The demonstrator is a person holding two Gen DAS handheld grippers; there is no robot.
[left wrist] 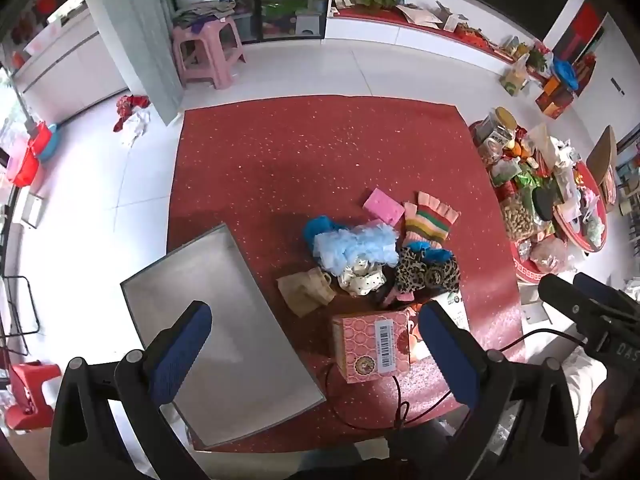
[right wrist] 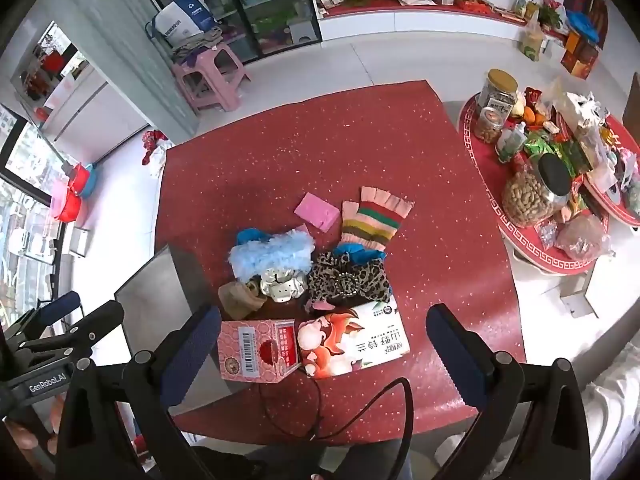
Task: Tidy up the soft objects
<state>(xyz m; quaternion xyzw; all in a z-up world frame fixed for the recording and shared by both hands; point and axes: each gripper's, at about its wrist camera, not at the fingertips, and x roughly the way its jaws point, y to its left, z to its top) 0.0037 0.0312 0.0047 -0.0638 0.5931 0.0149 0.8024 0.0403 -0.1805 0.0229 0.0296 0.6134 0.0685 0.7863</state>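
Nearest, both grippers hang over a red table with their blue-padded jaws spread wide and nothing between them. Seen from its own camera, the left gripper (left wrist: 316, 354) hovers above a steel tray (left wrist: 224, 328), which lies empty at the table's left side, and a pink box (left wrist: 372, 346) with a barcode label. The right gripper (right wrist: 324, 356) points steeply down over the same pink box (right wrist: 256, 350) and a white packet (right wrist: 352, 340) printed with a fox, which lies flat just right of the box and touches it. A black cable (right wrist: 344, 408) loops across the table (right wrist: 280, 140) near its close edge. Just beyond the box and packet sits the heap of soft things, all resting on the table beside the tray, none inside it: a beige cloth (right wrist: 240, 298), a white spotted scrunchie (right wrist: 280, 286), a leopard-print piece (right wrist: 344, 280), and a fluffy light-blue piece (right wrist: 272, 254) with darker blue fabric showing behind it. Slightly farther lie a striped glove (right wrist: 372, 220), fingers pointing away, and a pink sponge (right wrist: 316, 210) close to its left. Off to the right, a round red table (right wrist: 532, 248) is crowded with jars and snack packets. Farthest, a pink stool (right wrist: 212, 76) stands on the white floor before glass-fronted shelves.
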